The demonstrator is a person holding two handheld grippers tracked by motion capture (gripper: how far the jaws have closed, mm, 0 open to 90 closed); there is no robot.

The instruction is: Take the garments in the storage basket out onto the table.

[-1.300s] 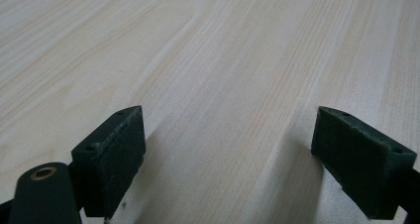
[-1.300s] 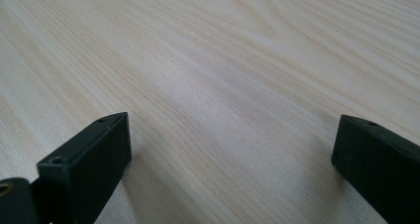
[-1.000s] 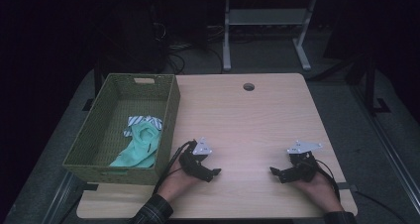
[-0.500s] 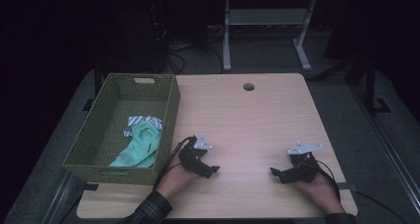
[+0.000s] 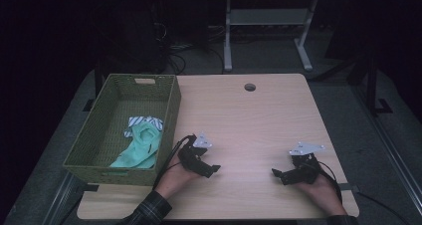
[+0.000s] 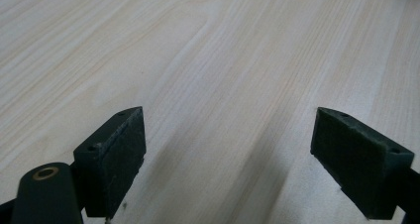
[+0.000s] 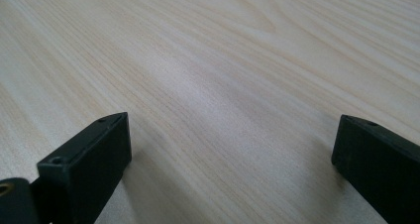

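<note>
The mint-green cloth (image 5: 141, 149) lies in the green woven basket (image 5: 171, 105), lengthwise along it, just left of the left claw (image 5: 215, 169); the right claw (image 5: 275, 173) is well apart. Both gape empty over the pale wooden counter (image 5: 259, 120).

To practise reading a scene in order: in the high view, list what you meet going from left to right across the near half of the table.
Green woven basket with the mint-green cloth inside it → left gripper → bare wooden table → right gripper.
</note>
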